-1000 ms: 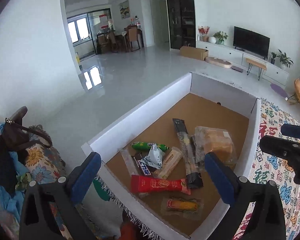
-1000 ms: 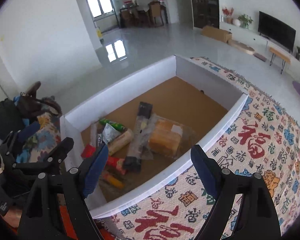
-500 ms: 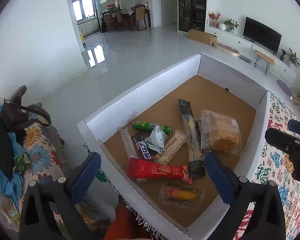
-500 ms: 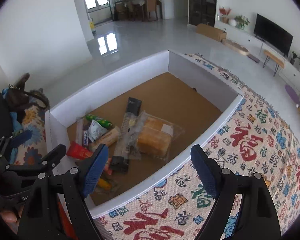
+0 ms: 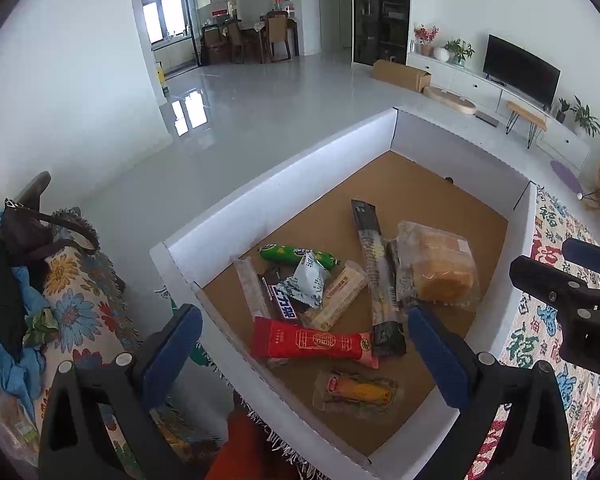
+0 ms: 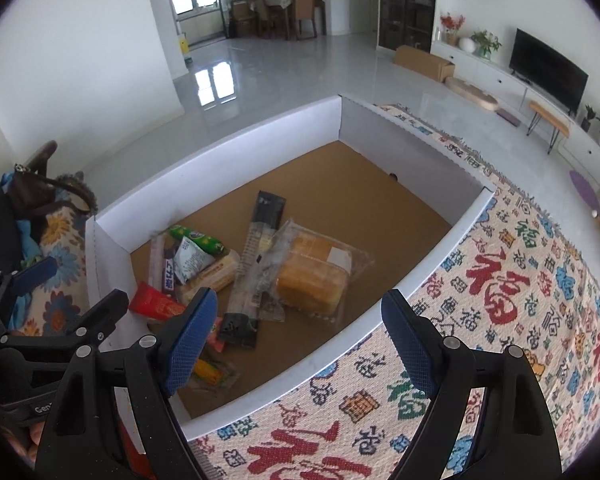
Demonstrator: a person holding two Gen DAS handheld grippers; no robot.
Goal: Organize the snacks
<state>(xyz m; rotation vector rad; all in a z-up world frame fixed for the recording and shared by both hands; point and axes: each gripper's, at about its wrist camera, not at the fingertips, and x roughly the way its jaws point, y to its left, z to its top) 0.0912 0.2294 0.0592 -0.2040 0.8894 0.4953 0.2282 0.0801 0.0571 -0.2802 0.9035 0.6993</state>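
A white cardboard box (image 5: 284,184) with a brown floor holds several snacks: a red packet (image 5: 312,344), a green sausage (image 5: 296,256), a long dark bar (image 5: 374,268), a bagged bread (image 5: 440,268) and a yellow corn pack (image 5: 358,392). My left gripper (image 5: 304,348) is open and empty above the box's near left corner. My right gripper (image 6: 300,340) is open and empty above the box's near wall (image 6: 412,280); the bread (image 6: 314,278) and red packet (image 6: 156,304) lie beyond it.
The box rests on a patterned cloth (image 6: 520,300) with red characters. A floral cushion with a brown bag (image 5: 40,236) lies left of the box. Beyond are a glossy floor, a TV (image 5: 520,68) and a dining area.
Both grippers have risen and tilted to look further into the box; the snacks appear lower and more central in view. Nothing was grasped, and both stay open.
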